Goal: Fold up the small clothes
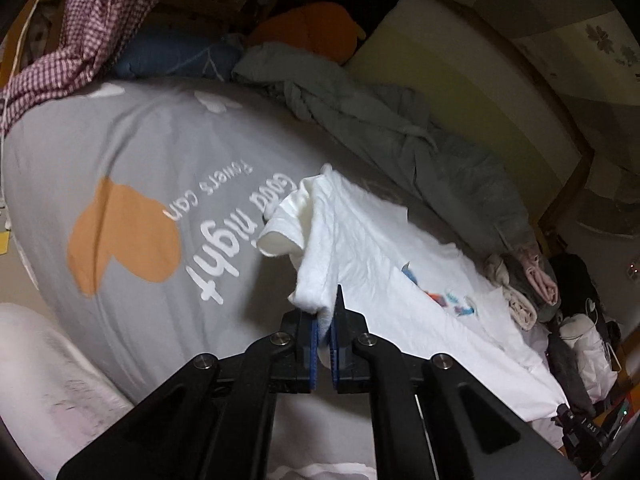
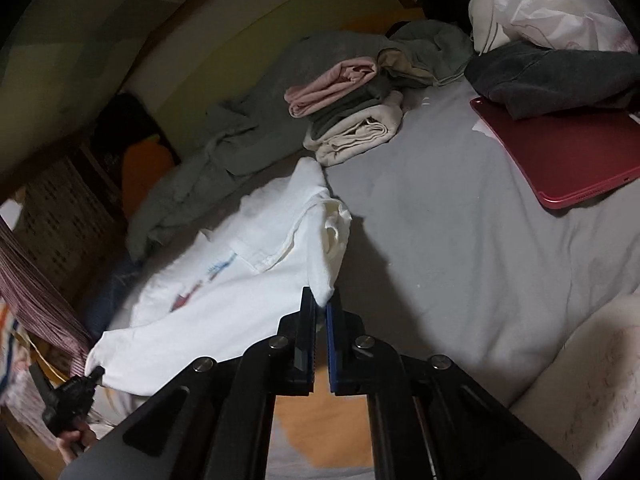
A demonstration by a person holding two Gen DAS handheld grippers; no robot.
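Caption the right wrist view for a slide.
Right gripper pinching a corner of the white T-shirt on the grey bedsheet, folded clothes stacked behind.

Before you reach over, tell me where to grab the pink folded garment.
Take the pink folded garment at its rolled fold edge facing the white shirt, coming from that side: it lies on top of the stack, layers closed there. A hedged judgement.

The shirt lies spread on the bedcover, each end pinched in a gripper: the left gripper at one, the right gripper at the other. Behind it sprawls a crumpled blanket. A stack of folded clothes sits beyond the shirt, with a tablet to its right.
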